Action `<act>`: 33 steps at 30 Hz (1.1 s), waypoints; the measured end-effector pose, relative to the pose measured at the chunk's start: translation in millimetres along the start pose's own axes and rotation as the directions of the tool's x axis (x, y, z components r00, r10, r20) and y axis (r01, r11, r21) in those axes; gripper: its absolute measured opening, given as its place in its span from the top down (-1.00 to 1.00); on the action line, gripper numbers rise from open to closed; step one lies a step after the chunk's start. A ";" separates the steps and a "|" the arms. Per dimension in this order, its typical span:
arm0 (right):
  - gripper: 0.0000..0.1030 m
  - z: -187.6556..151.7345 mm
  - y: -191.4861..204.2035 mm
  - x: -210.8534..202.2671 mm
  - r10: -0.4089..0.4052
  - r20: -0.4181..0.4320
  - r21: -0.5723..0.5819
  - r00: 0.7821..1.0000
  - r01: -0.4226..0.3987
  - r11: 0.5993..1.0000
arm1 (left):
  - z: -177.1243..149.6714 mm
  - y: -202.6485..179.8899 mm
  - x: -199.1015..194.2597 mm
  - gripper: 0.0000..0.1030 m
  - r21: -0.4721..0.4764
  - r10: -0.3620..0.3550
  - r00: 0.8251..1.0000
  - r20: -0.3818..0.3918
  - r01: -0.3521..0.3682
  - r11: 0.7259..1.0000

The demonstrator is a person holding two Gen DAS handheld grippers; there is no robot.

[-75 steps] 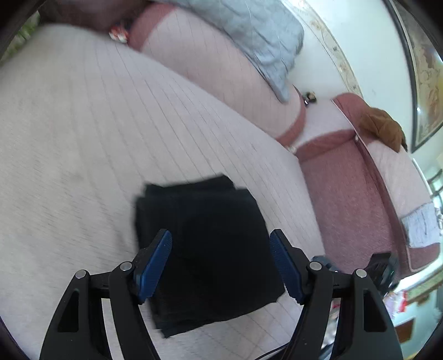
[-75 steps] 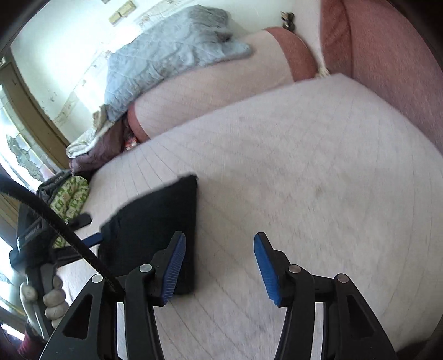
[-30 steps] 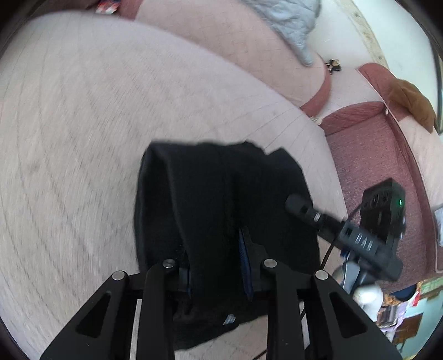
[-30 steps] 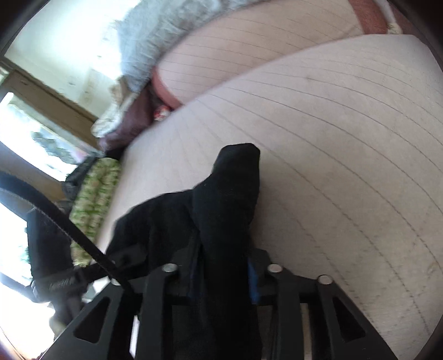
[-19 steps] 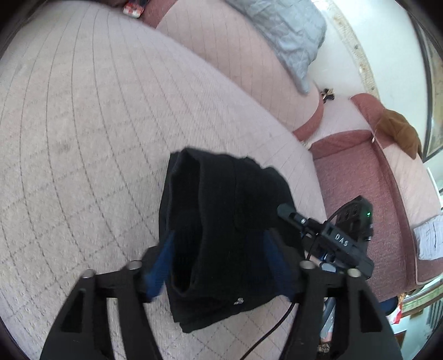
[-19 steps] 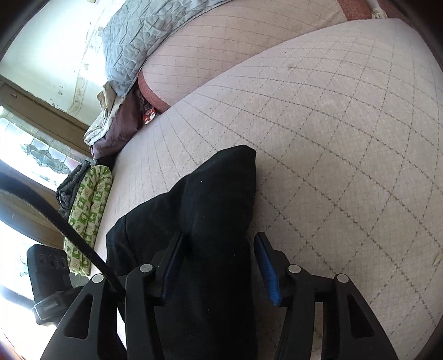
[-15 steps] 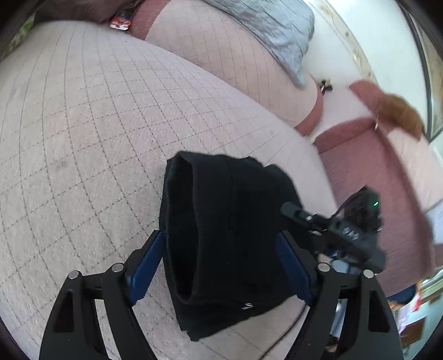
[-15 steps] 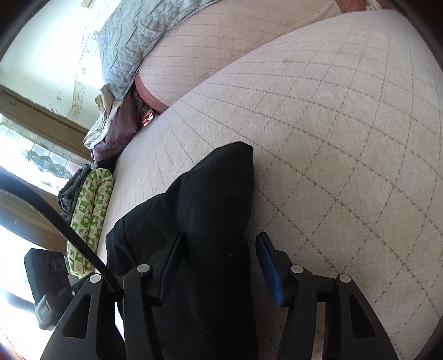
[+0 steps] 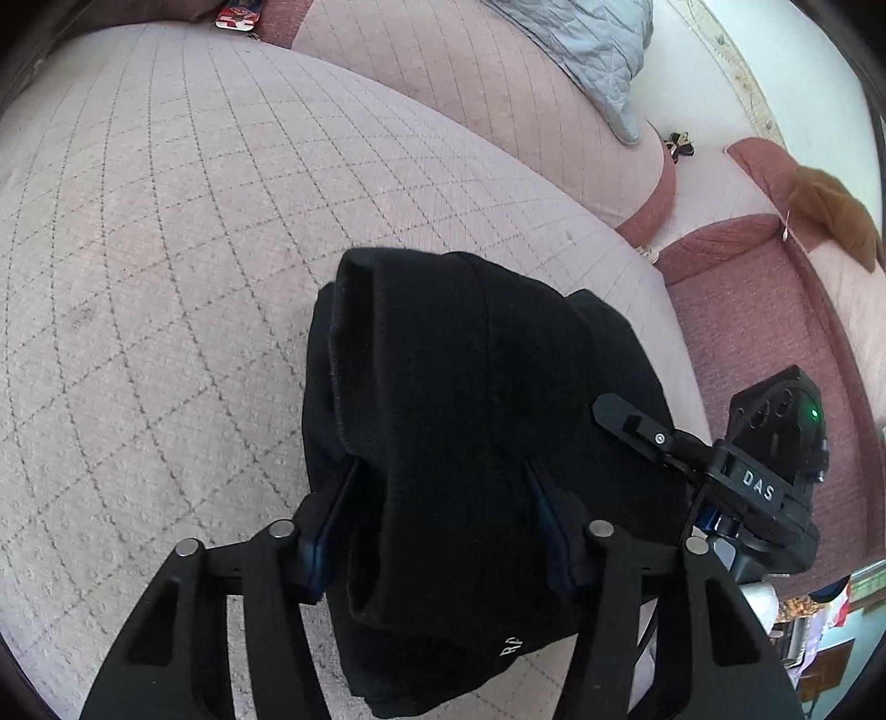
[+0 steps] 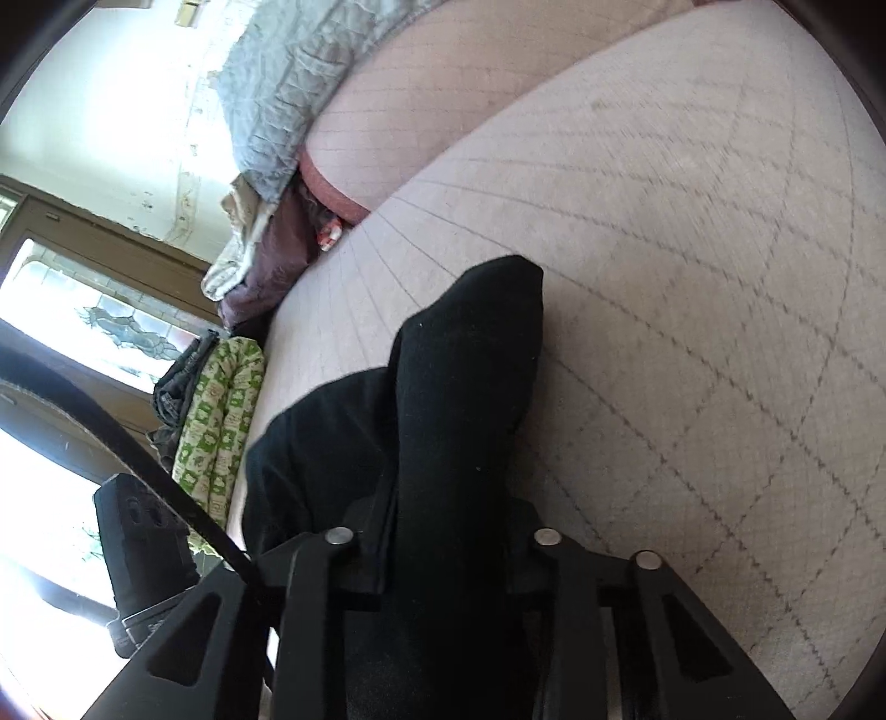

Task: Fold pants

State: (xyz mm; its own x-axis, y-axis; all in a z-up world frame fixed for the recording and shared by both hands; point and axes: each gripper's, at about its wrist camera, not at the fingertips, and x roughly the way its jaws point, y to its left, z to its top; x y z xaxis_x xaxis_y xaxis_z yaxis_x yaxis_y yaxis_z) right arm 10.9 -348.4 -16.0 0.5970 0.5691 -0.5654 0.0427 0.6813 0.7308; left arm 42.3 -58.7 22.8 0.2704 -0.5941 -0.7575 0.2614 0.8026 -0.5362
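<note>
The black pants (image 9: 459, 399) lie in a folded bundle on the pale quilted bed (image 9: 166, 277). My left gripper (image 9: 443, 520) is shut on the near edge of the bundle, with thick cloth bunched between its blue pads. My right gripper (image 10: 443, 531) is shut on the pants (image 10: 465, 387) at the bundle's other side, and the cloth rises in a hump ahead of its fingers. The right gripper's body (image 9: 764, 482) shows in the left wrist view to the right of the pants.
A pink bolster (image 9: 470, 83) and a grey quilted blanket (image 9: 598, 50) lie at the bed's far side. A red sofa (image 9: 775, 332) stands to the right. A green patterned cloth (image 10: 221, 410) and a window lie left in the right wrist view.
Half a second ago both grippers were open around the pants' edges. Now both have closed on the cloth and the bundle is bunched up between them.
</note>
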 end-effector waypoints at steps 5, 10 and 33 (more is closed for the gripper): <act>0.51 4.1 21.5 -11.4 -0.024 0.053 -0.078 0.998 0.028 0.997 | 18.7 -13.1 1.4 -0.05 -0.006 -0.026 0.999 0.028 0.027 1.000; 0.51 14.8 8.8 -28.7 -0.063 0.128 -0.044 0.990 0.069 0.997 | 36.9 -28.2 30.3 -0.10 -0.027 -0.017 1.000 -0.013 0.017 0.999; 0.11 -9.6 2.0 -79.0 -0.259 0.203 0.043 0.944 0.256 0.966 | 47.4 -38.9 31.4 -0.33 0.002 0.052 0.999 -0.010 -0.052 0.999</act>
State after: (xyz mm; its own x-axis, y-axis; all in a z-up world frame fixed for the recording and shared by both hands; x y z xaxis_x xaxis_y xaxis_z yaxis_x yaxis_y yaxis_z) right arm -43.9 -387.5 26.5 0.7154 0.2675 -0.6455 0.2286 0.7834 0.5779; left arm 84.5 -111.2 37.5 0.2746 -0.5510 -0.7880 0.2490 0.8323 -0.4952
